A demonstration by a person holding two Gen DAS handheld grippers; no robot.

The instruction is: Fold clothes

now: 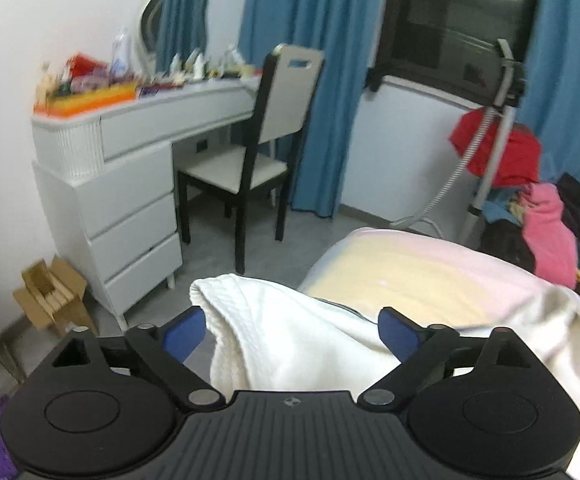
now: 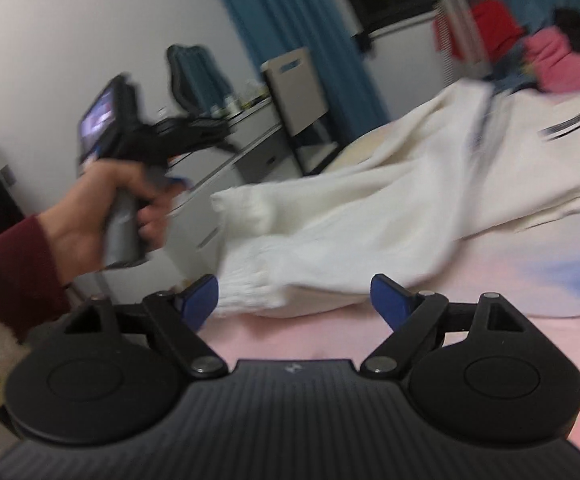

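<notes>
White sweater sleeve hangs off bed edge, could slide down. Left gripper, right gripper both wide open, holding nothing.

We read no text, labels, brands or numbers in either view; items on the white surface too blurred.

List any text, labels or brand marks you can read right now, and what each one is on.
No readable text in either view.
White garment: dark striped marking near its far side, too blurred to read.
Left gripper: lit screen on its back, too blurred to read.
Right gripper: small emblem on the body, no letters.
Dresser: packages on top, too blurred to read.
</notes>
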